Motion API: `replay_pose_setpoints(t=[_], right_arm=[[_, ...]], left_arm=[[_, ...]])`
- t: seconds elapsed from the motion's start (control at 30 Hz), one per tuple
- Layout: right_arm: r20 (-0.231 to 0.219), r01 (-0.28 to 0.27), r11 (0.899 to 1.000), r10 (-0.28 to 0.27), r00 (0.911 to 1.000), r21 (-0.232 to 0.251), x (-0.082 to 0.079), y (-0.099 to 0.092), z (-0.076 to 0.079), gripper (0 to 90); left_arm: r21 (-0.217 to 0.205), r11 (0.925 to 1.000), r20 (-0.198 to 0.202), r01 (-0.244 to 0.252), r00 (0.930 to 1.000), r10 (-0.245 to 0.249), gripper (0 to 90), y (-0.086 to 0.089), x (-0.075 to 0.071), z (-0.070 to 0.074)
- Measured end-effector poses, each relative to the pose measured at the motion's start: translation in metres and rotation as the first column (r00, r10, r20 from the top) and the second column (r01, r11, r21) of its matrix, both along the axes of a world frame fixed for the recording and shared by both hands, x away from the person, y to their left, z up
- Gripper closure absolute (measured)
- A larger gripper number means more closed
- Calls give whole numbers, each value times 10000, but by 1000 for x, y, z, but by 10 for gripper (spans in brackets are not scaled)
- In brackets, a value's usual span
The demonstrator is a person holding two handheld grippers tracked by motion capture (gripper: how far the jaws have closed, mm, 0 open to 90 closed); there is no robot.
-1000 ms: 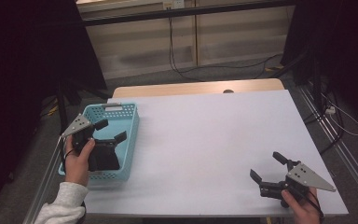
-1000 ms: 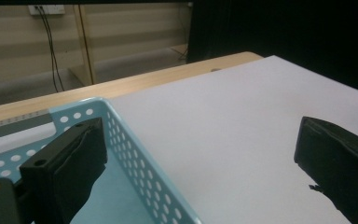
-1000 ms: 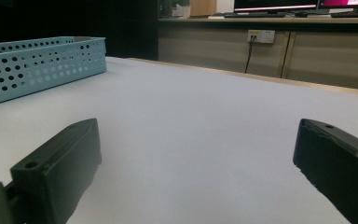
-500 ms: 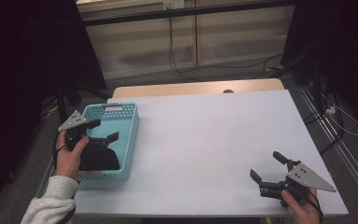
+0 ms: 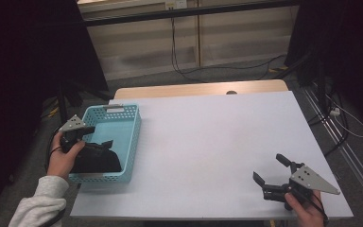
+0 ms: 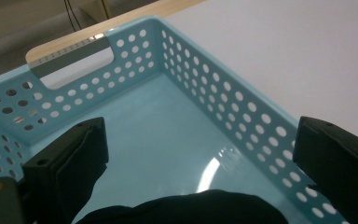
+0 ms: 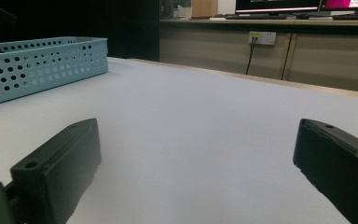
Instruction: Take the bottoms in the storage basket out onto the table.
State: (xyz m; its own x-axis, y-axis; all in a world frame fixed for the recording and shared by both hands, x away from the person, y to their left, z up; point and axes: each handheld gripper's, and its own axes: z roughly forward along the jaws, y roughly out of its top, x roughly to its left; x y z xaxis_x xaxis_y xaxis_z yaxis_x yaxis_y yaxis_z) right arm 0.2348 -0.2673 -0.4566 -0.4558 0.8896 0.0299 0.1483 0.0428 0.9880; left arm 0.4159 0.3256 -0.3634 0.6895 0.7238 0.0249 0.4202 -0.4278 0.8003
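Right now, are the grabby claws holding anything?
No. The left gripper is open over the dark cloth in the blue basket, with nothing pinched between its jaws. The right gripper is open over the white table.

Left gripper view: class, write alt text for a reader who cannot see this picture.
A light blue perforated basket seen from above, with a black cloth lying in its near end. The left hand-held gripper hangs open over it, its two black jaws wide apart either side of the cloth, and white table lies beyond the basket wall.
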Motion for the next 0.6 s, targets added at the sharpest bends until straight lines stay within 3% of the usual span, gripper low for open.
replay_pose_setpoints(t=[0.6], right_arm=[[-75, -62, 10000, 62, 10000, 26, 0, 0, 0, 0]], left_arm=[[932, 9956, -1157, 74, 9933, 34, 39, 12, 12, -21]])
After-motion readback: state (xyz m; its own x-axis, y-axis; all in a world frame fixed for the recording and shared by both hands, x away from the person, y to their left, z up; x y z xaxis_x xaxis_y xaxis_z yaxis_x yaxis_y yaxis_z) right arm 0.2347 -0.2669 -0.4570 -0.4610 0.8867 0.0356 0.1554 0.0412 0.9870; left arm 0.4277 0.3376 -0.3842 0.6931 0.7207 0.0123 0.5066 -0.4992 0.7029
